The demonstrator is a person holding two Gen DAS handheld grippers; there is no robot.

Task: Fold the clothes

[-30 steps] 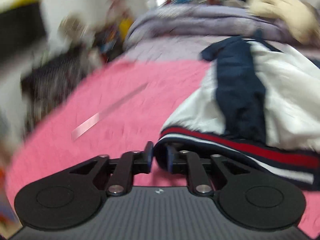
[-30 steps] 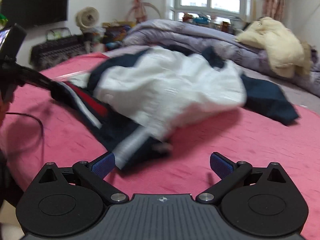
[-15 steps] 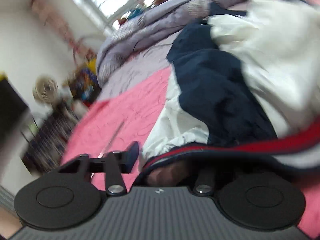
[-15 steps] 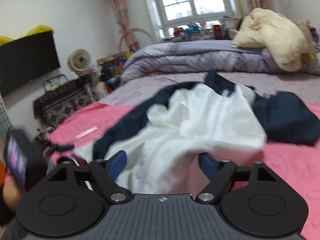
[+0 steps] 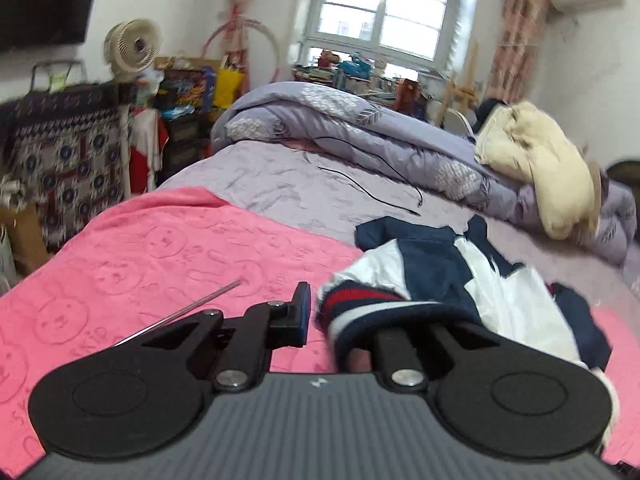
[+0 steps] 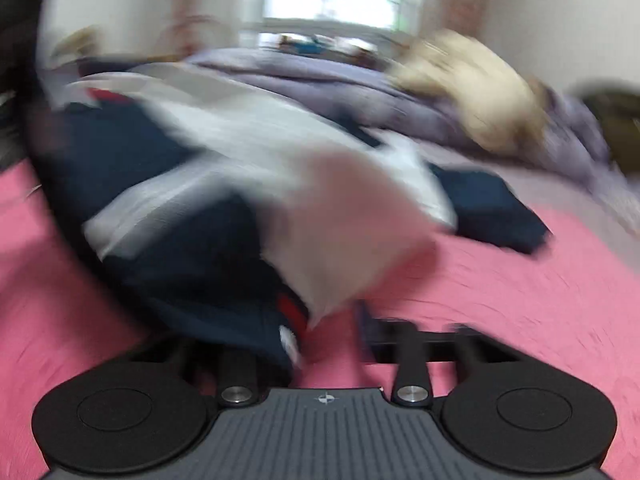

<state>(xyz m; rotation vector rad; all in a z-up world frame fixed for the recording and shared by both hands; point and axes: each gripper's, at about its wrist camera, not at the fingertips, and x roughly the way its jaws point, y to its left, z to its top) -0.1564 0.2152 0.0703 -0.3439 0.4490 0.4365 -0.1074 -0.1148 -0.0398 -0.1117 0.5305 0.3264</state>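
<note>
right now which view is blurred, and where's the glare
Right wrist view: heavy motion smear, the jacket and pink blanket streaked. Left wrist view: mostly sharp, slight softness at the fisheye edges, the window blown out white.

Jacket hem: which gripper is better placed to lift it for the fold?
Likely left. The left gripper is shut on the striped hem; the right gripper is closing, its view blurred, a gap showing beside one finger.

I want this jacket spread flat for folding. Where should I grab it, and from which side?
Grip the jacket by its striped hem, coming from the near edge of the pink blanket. The thick ribbed band lies nearest and should pinch firmly; the thin white panels would probably slip and bunch.
</note>
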